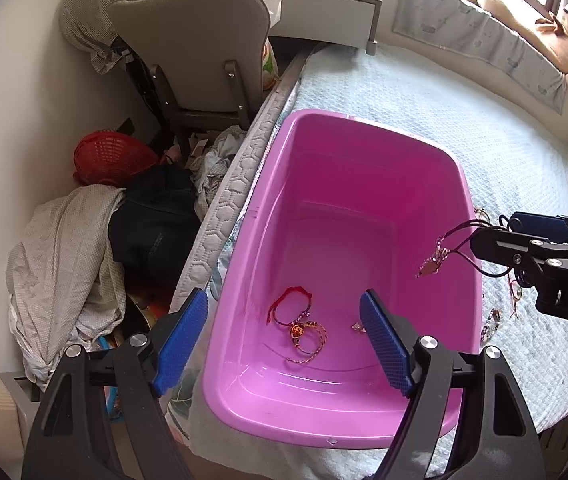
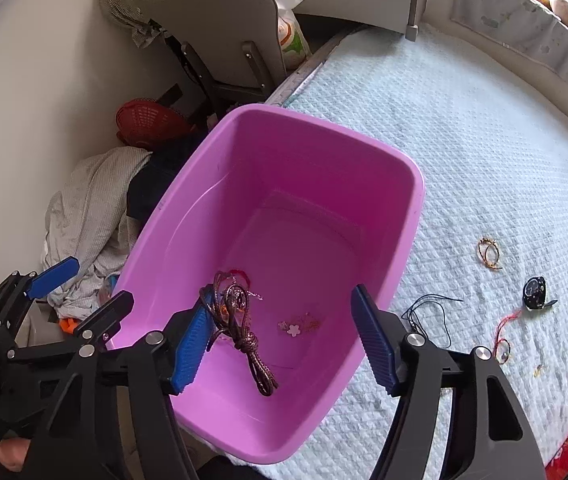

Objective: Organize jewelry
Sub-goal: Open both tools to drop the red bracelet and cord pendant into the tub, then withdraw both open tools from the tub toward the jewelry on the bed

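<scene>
A pink rectangular plastic tub (image 2: 396,184) sits on the pale blue quilted bedspread (image 2: 464,120) near the mattress edge, evidently serving as the collecting bin for the jewelry; both grippers hang over it, pointing steeply down, so that anything let go falls inside; the left gripper (image 1: 284,340) stands wide with nothing between its blue pads, and below it on the tub floor lie a red cord bracelet (image 1: 290,305), a braided bracelet with a red heart charm (image 1: 304,334) and a small gold piece (image 1: 358,327); the right gripper (image 2: 276,336) is parted too, yet a brown braided cord necklace with a knot (image 2: 244,340) drapes against its left pad (image 2: 190,354) and dangles over the tub, probably snagged on the ribbed surface rather than gripped; a slight shake may be needed to free it; more pieces wait on the bedspread beside the tub, namely a gold wire bangle (image 2: 490,254), a black wristwatch (image 2: 535,292), a dark blue thin cord (image 2: 428,312) and a red string bracelet (image 2: 504,336), so the sorting looks perhaps half finished.
</scene>
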